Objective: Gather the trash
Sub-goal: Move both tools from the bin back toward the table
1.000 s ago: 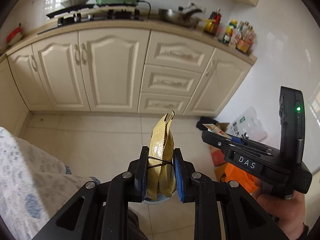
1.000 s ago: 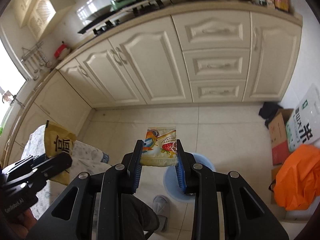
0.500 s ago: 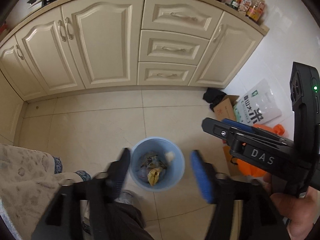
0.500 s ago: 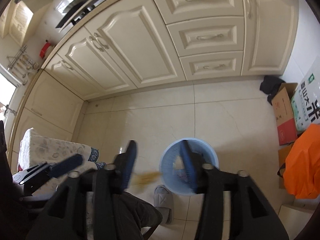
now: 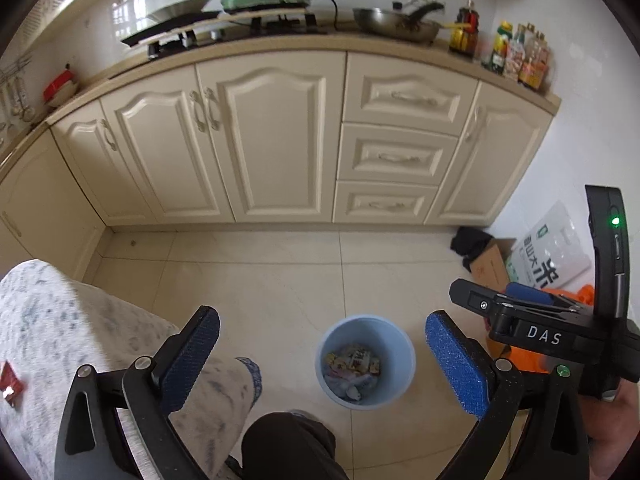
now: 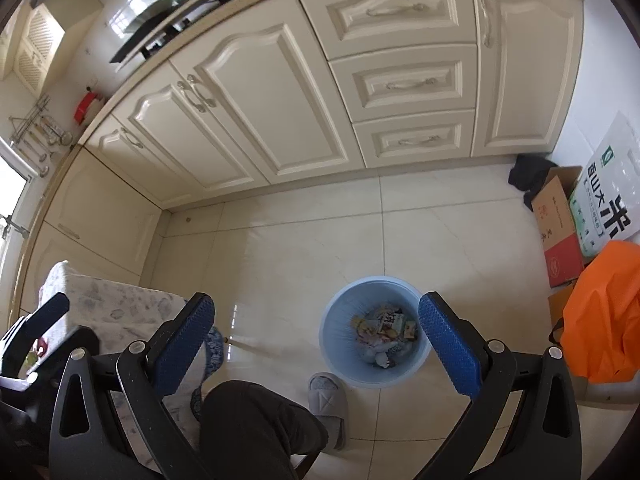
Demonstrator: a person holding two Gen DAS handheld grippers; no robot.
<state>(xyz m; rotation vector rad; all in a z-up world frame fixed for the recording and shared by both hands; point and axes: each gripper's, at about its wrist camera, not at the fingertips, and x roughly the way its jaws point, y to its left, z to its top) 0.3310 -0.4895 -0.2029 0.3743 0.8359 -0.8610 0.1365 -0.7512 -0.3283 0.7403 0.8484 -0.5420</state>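
A light blue trash bin (image 5: 394, 340) stands on the tiled floor and holds several crumpled snack wrappers (image 5: 352, 364). It also shows in the right wrist view (image 6: 334, 328) with the wrappers (image 6: 384, 330) inside. My left gripper (image 5: 320, 344) is open and empty, high above the bin. My right gripper (image 6: 316, 328) is open and empty, also above the bin; its body shows at the right of the left wrist view (image 5: 540, 332). A small red wrapper (image 5: 10, 382) lies on the cloth-covered table (image 5: 60, 328) at the left.
Cream kitchen cabinets (image 5: 280, 140) run along the back. A cardboard box (image 6: 558, 224), a rice bag (image 6: 608, 196) and an orange bag (image 6: 604, 312) crowd the right wall. The person's knee (image 6: 248, 424) and a grey slipper (image 6: 326, 396) are below the grippers.
Both grippers opened and let go of their wrappers, the gold one from the left and the printed one from the right. The wrappers are gone from the jaws. Both cameras tilted back up.
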